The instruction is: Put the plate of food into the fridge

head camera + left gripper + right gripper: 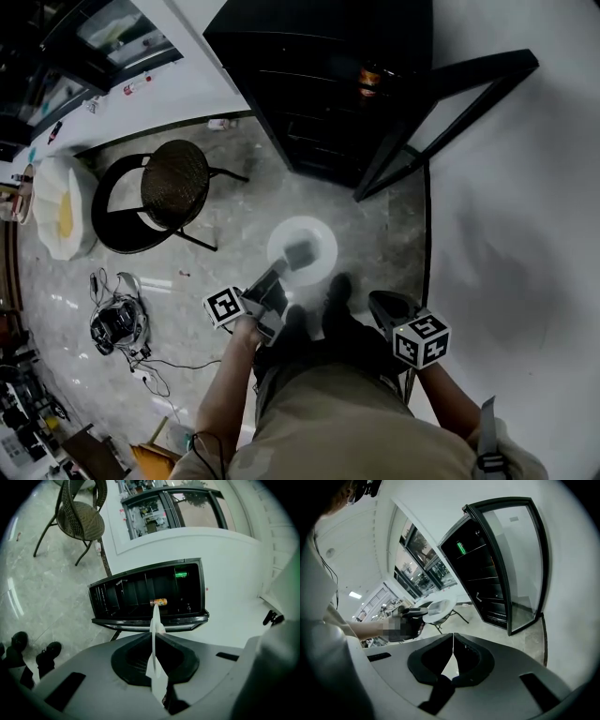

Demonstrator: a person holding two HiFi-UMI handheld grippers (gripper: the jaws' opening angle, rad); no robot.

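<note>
**Q:** What surrounds the plate, and is anything in the way?

**A:** A black fridge point(319, 84) stands ahead, its glass door point(450, 108) swung open to the right. An orange can point(370, 80) sits on a shelf inside. A dark wicker chair point(175, 186) stands off to the left, with cables point(117, 323) on the ground nearby. Grey stone floor point(244, 216) lies between the plate and the fridge.

**Q:** And the grippers?

**A:** The left gripper point(280, 273) is clenched on the near rim of the white plate point(316, 234). The right gripper point(453, 641) has its jaws pressed together on nothing.

**Q:** How does the plate lie?

**A:** It is held above the floor, short of the fridge, face up with food point(300, 253) on it. It is round and reaches away from the jaws toward the fridge.
</note>
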